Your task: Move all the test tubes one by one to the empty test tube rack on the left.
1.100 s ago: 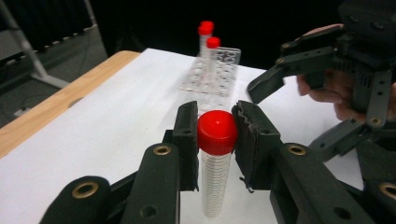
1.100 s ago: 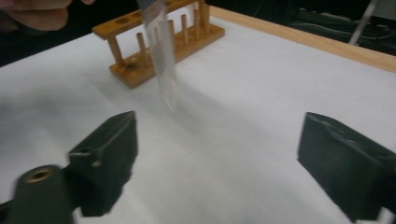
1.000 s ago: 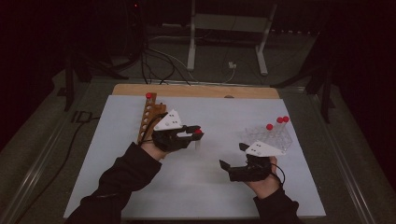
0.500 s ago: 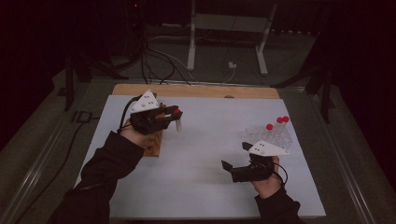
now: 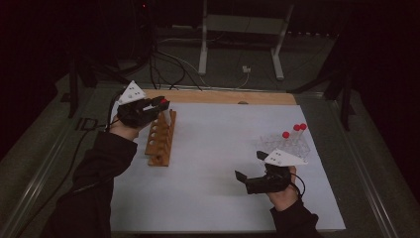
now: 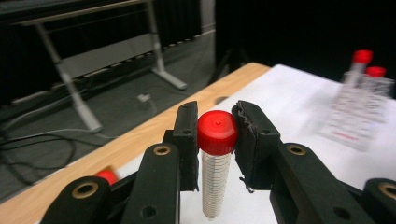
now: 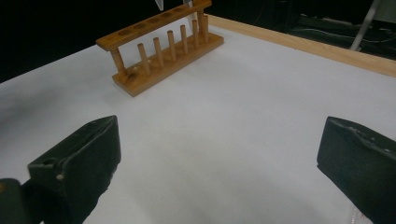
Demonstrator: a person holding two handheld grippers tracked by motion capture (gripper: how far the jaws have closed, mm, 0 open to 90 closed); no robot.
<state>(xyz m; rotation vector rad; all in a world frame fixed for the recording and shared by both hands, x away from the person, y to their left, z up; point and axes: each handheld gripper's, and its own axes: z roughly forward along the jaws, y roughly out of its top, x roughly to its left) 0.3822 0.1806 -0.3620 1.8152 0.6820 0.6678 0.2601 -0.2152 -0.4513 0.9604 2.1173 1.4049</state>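
Two capped tubes point(image 5: 299, 129) beside clear rack point(image 5: 289, 144)

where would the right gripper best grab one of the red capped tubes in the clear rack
Probably by the red cap of a tube standing in the clear rack, coming straight down from above. The tubes stand upright with caps clear of the rack top, while the walls shield their bodies. The right gripper, open beside the rack, would need turning downward.
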